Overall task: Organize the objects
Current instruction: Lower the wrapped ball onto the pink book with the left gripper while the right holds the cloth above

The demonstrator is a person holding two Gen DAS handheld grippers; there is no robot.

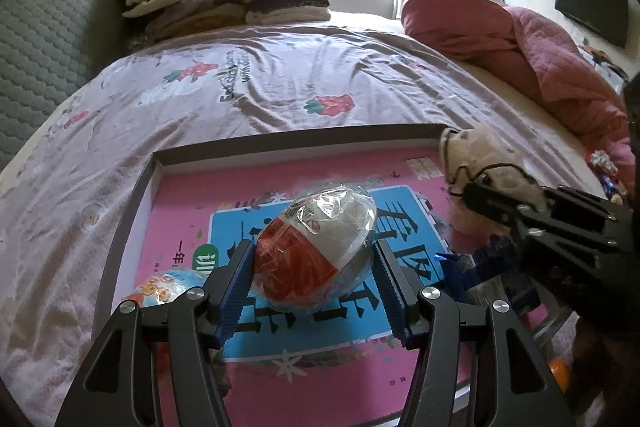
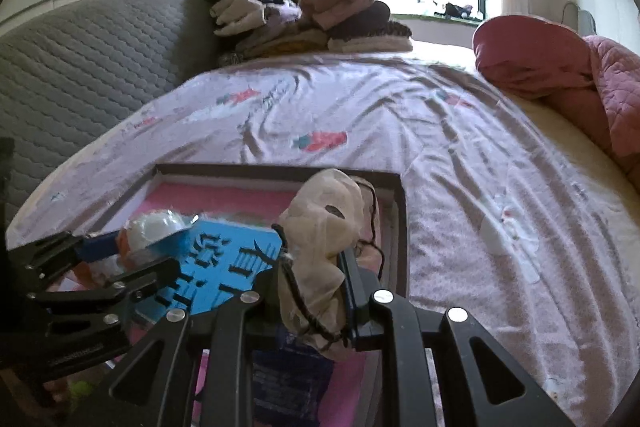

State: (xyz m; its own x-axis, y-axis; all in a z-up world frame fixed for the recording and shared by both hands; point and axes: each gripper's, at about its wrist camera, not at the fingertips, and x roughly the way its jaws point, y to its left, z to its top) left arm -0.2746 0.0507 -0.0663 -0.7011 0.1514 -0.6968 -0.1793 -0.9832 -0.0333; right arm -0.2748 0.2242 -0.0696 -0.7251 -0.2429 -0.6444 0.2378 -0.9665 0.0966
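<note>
Left tool (image 1: pixel 314 259) clenches the plastic-wrapped egg (image 1: pixel 316 233) between its pads, right tool (image 2: pixel 314 287) grips the beige pouch (image 2: pixel 324 247); the slick wrap may let the egg slip into the tray (image 1: pixel 132 203) below

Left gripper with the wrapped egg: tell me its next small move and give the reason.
Probably lower a little and then open. The left gripper is shut on the plastic-wrapped egg toy and holds it above the pink book lining the tray. The right gripper holds the beige plush toy at the tray's right side, so the middle spot below the egg looks free.
</note>
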